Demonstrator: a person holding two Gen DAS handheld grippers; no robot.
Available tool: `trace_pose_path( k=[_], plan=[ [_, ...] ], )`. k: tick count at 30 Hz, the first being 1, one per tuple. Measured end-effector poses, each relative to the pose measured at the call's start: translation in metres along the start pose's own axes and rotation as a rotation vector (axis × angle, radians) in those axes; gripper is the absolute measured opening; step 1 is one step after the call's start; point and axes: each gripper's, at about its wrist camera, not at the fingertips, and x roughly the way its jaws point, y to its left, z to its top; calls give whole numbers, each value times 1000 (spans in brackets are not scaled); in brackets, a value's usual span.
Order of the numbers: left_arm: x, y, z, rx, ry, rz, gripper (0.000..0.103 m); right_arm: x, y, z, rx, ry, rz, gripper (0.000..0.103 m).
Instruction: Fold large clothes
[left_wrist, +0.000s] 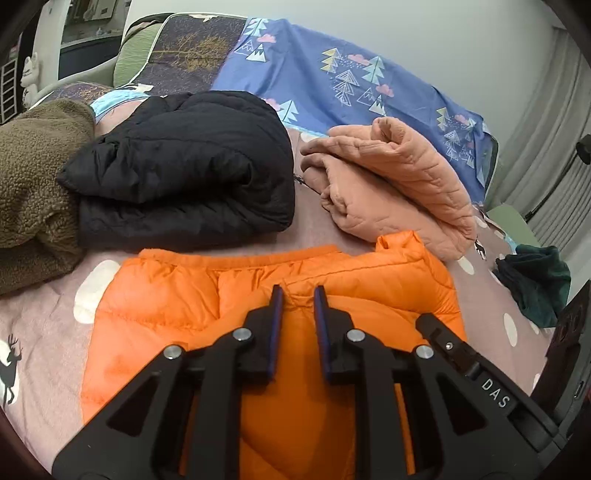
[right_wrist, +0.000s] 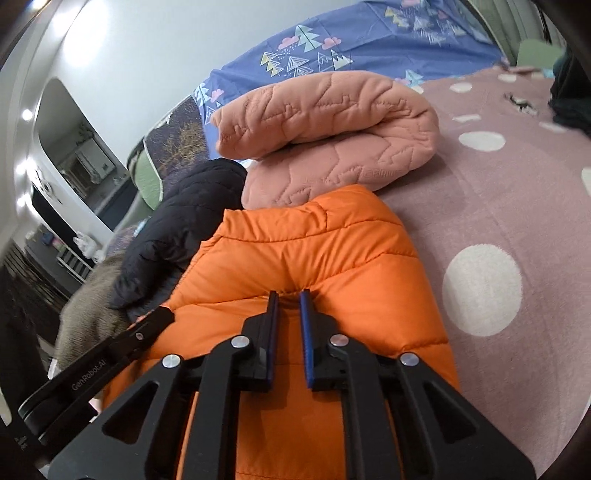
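Orange puffy quilted nylon jacket (left_wrist: 332, 280) is lying folded on the pink polka-dot bed cover (right_wrist: 517, 206), just in front of a folded black quilted jacket (left_wrist: 184, 166) and a folded peach stitched fleece (right_wrist: 332, 122). Both grippers are hovering low over it. The left gripper (left_wrist: 298, 291) is showing a narrow gap with nothing visibly pinched; the right gripper (right_wrist: 289, 293) is standing narrower still, its tips pressing into a crease, though whether fabric is caught is unclear. The springy, slippery padding is likely to be pushing the fold open, or sliding the bundle into the peach stack.
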Motion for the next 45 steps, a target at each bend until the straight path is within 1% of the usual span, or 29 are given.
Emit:
trace_pose_path(
  k=[3,7,11,15,24,27,28,29,30,31,32,33,34,36,37,38,39,40,42,43,45],
  plan=[
    [5,-3,-7,24,-9,17,19,1,1,-3,-19,-18,-20,9],
    [18,2,-12,0,-1,7,19,5,-2,-6,-23,-31,-26,8],
    [23,6,-16,-13,4,-1,19,9,-4,-8,-19,-35,-27,5],
    [26,6,-19,-14,-4,-1,19,12,-6,-9,-18,-35,-23,4],
    [26,8,-22,-18,-6,1,19,14,-5,-9,-22,-28,-28,4],
    [27,9,-19,-32,13,-13,18,15,-2,-4,-28,6,-34,7],
    [26,11,-17,-41,23,-25,18,14,0,0,-37,35,-22,11],
    [24,14,-14,-57,35,-44,18,10,2,3,-48,56,-6,21],
    [20,17,-11,-77,47,-69,18,5,2,6,-59,72,13,27],
    [10,23,-6,-110,54,-122,21,-7,0,10,-63,82,38,46],
    [3,27,-3,-127,49,-148,24,-17,-3,12,-57,79,52,59],
    [-13,36,2,-150,29,-177,34,-32,-12,15,-41,72,79,62],
    [-24,42,5,-155,15,-186,44,-41,-20,17,-26,70,95,64],
    [-48,64,11,-185,-6,-196,45,-57,-37,19,7,76,117,69],
    [-54,73,12,-200,3,-207,46,-63,-49,18,24,94,128,74],
    [-60,85,11,-223,22,-229,49,-64,-55,17,29,115,135,76],
    [-62,91,10,-231,38,-240,55,-64,-63,15,32,143,148,76],
    [-64,100,7,-232,72,-262,65,-62,-72,12,40,181,181,76],
    [-61,111,-2,-221,142,-316,77,-55,-83,3,61,247,237,77],
    [-55,115,-10,-216,198,-347,79,-50,-89,-3,77,286,258,77],
    [-45,118,-23,-204,267,-364,80,-43,-93,-13,89,323,278,80]
  ],
)
